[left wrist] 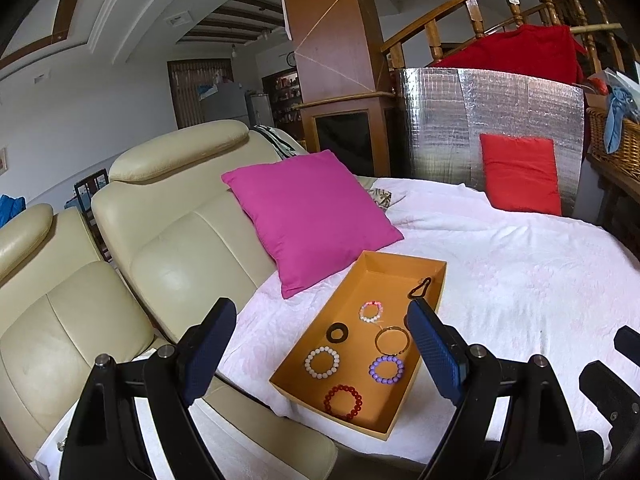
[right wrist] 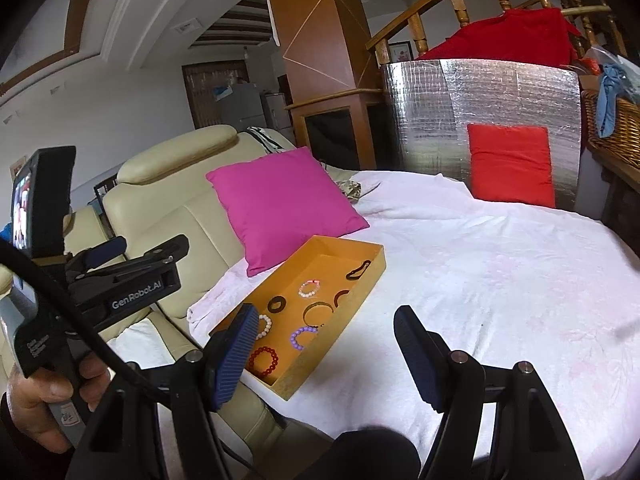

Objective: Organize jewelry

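An orange tray (left wrist: 436, 265) lies on the white bedspread and holds several pieces: a red bead bracelet (left wrist: 343, 401), a purple one (left wrist: 386, 369), a white one (left wrist: 322, 362), a pink-white one (left wrist: 371, 312), a gold bangle (left wrist: 392, 340), a black ring (left wrist: 337, 332) and a dark clip (left wrist: 421, 288). My left gripper (left wrist: 322, 350) is open and empty, held above the tray's near end. My right gripper (right wrist: 326, 344) is open and empty, to the right of the tray (right wrist: 378, 257). The red bracelet (right wrist: 263, 359) shows beside its left finger.
A pink cushion (left wrist: 308, 216) leans on the cream sofa (left wrist: 168, 240) just behind the tray. A red cushion (left wrist: 520, 174) stands against a silver foil panel (left wrist: 496, 120) at the back. The white bedspread (right wrist: 500, 280) stretches right. A wicker basket (left wrist: 616, 136) sits at far right.
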Demonstrator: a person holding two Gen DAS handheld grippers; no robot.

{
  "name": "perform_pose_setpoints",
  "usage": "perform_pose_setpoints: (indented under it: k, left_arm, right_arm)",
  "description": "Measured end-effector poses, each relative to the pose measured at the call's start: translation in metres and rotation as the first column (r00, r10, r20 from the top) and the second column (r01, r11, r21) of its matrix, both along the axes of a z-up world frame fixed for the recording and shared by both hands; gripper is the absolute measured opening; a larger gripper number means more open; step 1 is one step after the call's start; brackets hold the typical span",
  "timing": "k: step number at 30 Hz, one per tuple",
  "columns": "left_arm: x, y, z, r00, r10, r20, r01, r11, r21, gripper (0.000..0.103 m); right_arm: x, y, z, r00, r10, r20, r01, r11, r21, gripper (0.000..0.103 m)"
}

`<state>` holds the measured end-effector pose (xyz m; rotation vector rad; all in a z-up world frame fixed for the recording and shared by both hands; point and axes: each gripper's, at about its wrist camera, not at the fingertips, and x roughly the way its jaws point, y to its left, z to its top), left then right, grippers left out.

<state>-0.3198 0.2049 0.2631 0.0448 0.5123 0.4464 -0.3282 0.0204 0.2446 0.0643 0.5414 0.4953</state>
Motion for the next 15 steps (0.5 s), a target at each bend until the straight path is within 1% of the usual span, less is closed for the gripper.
perform_pose_setpoints:
  k: [7,15]
  left_arm:
    - [-0.001,0.002,-0.001,1.000,0.004,0.002,-0.004,1.000,0.000,0.088]
    - [-0.002,0.010,-0.002,1.000,0.013,0.005,-0.013,1.000,-0.001,0.088]
  right_arm:
    - [0.002,0.003,0.001,1.000,-0.005,0.005,0.005,1.000,-0.012,0.074]
    - [0.016,0.017,0.003,1.000,-0.025,-0.008,0.024,0.999,-0.036,0.074]
